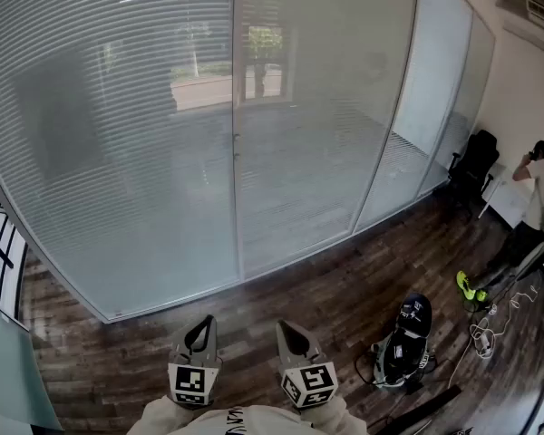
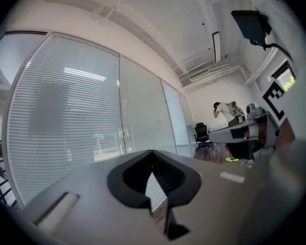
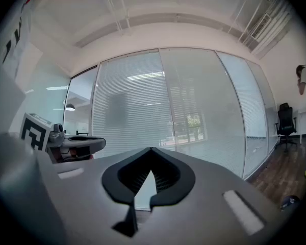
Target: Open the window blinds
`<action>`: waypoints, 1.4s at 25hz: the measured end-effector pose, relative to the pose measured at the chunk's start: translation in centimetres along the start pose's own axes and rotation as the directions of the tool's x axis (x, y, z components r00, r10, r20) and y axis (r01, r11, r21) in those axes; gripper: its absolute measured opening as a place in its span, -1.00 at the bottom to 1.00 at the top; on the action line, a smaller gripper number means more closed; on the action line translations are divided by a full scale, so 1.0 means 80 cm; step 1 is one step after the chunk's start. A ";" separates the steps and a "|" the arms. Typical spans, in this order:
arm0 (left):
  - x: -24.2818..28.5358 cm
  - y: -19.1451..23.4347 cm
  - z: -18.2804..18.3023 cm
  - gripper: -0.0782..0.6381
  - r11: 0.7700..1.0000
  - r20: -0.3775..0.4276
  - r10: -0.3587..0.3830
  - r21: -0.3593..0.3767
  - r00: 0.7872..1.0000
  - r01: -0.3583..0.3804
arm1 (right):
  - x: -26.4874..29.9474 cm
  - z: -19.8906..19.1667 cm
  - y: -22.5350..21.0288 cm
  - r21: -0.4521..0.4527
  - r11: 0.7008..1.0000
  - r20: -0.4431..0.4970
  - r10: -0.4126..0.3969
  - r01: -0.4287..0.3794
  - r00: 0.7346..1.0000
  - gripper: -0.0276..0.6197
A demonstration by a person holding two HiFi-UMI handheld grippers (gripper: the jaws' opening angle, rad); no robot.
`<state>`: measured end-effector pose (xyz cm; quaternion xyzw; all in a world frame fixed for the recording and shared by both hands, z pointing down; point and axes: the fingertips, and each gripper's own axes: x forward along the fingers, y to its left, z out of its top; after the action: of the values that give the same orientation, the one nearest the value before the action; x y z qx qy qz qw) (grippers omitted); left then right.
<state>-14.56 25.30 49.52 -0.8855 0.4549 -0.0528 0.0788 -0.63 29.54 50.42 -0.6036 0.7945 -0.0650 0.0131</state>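
— Holding anything?
— No. Left gripper and right gripper both have jaws together, empty, side by side, well apart from the window blinds lowered ahead.

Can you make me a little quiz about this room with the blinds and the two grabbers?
1. True or false: the left gripper is touching the blinds.
2. What lies on the floor right of the right gripper in the head view? A) black bag B) bucket C) ladder
3. Fill in: near the person at the far right stands a black ___.
Key: 1 false; 2 A; 3 chair.
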 end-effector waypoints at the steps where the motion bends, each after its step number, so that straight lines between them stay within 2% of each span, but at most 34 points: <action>1: 0.001 0.001 0.000 -0.78 1.000 -0.002 0.000 0.000 1.000 0.000 | 0.002 0.001 0.000 0.000 1.000 0.001 0.002 -0.002 1.000 -0.91; 9: 0.007 -0.003 -0.006 -0.78 1.000 -0.022 0.014 0.000 1.000 -0.014 | 0.006 0.001 -0.006 0.005 1.000 0.004 0.026 -0.026 1.000 -0.91; 14: 0.005 -0.015 -0.012 -0.78 1.000 -0.043 0.017 0.005 0.999 -0.017 | -0.004 -0.005 -0.013 0.049 0.998 0.013 0.034 -0.035 0.999 -0.91; 20: 0.006 -0.043 -0.026 -0.78 1.000 -0.075 0.026 -0.006 0.997 -0.026 | -0.015 -0.026 -0.036 0.060 0.998 -0.028 0.033 -0.031 0.999 -0.91; 24: 0.016 -0.056 -0.035 -0.78 1.000 -0.087 0.007 -0.023 0.996 -0.009 | -0.010 -0.033 -0.050 0.057 0.998 -0.052 0.023 -0.020 0.998 -0.91; 35: 0.080 -0.025 -0.056 -0.78 0.999 -0.093 -0.012 -0.053 0.996 0.007 | 0.047 -0.040 -0.071 0.053 0.999 -0.081 0.011 -0.007 0.997 -0.91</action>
<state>-10.02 20.84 54.45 -0.8858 0.4553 -0.0826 0.0338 3.49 24.72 54.52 -0.5963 0.7951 -0.1105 -0.0029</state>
